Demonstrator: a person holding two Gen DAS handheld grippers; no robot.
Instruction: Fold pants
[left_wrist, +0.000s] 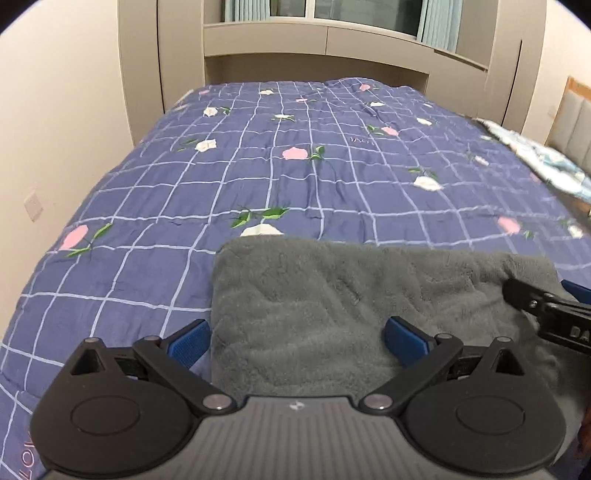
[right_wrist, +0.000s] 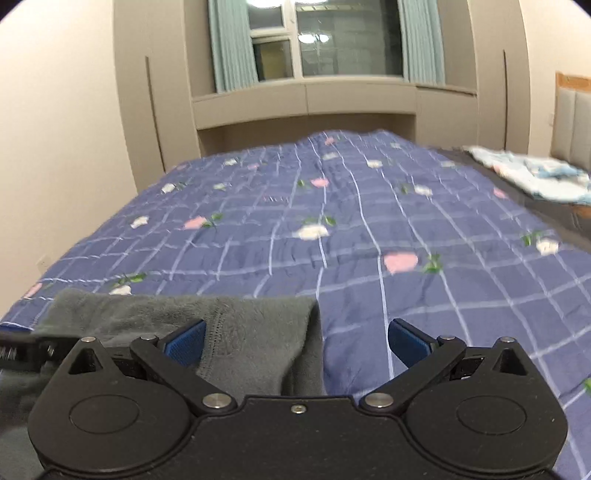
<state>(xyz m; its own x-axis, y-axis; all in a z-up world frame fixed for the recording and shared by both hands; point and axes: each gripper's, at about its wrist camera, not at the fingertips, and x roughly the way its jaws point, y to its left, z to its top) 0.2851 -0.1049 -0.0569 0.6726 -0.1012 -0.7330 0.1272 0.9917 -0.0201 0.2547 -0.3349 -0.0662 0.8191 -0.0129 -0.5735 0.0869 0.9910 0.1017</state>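
Note:
The grey fleece pants (left_wrist: 351, 306) lie folded into a flat rectangle on the near part of the bed. My left gripper (left_wrist: 295, 345) is open, its blue pads straddling the pants' near left corner just above the cloth. The right gripper shows at the right edge of the left wrist view (left_wrist: 546, 314), over the pants' right end. In the right wrist view the pants (right_wrist: 243, 332) show their right end; my right gripper (right_wrist: 297, 343) is open, its left pad over the cloth, its right pad over the quilt.
The bed is covered by a blue checked quilt with flowers (left_wrist: 295, 177). A light blue patterned cloth (right_wrist: 535, 175) lies at the far right by the headboard. Beige cabinets and a window (right_wrist: 325, 40) stand beyond the bed; a wall is at the left.

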